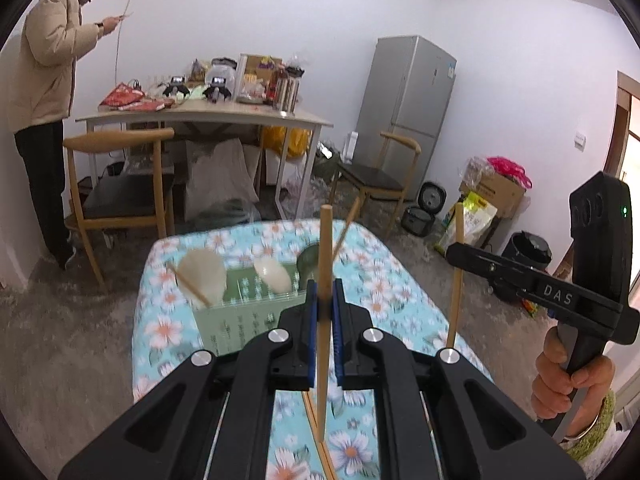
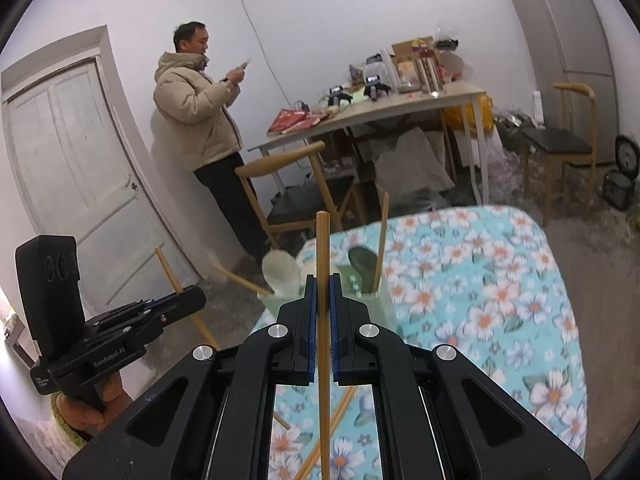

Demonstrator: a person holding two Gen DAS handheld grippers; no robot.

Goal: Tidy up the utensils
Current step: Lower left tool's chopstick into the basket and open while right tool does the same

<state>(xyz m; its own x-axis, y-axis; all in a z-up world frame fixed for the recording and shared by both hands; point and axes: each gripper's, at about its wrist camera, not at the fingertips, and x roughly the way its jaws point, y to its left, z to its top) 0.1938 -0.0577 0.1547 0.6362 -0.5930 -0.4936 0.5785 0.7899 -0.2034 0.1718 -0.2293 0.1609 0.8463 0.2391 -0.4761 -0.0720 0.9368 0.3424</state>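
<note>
Left tool (image 1: pixel 325 304) clamps an upright chopstick (image 1: pixel 325 280); right tool (image 2: pixel 323 300) clamps another (image 2: pixel 323 320). Both above the floral surface (image 2: pixel 500 300), near a green holder (image 1: pixel 240 316), blurred, apparently holding spoons.

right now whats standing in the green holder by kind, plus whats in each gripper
white spoons in holder: 2
green spoon in holder: 1
chopsticks in holder: 2
chopstick in left gripper: 1
chopstick in right gripper: 1
total: 7

Black plastic claw (image 1: pixel 325 312) arms, blue pads (image 1: pixel 312 332), silver screws, "DAS" lettering.
</note>
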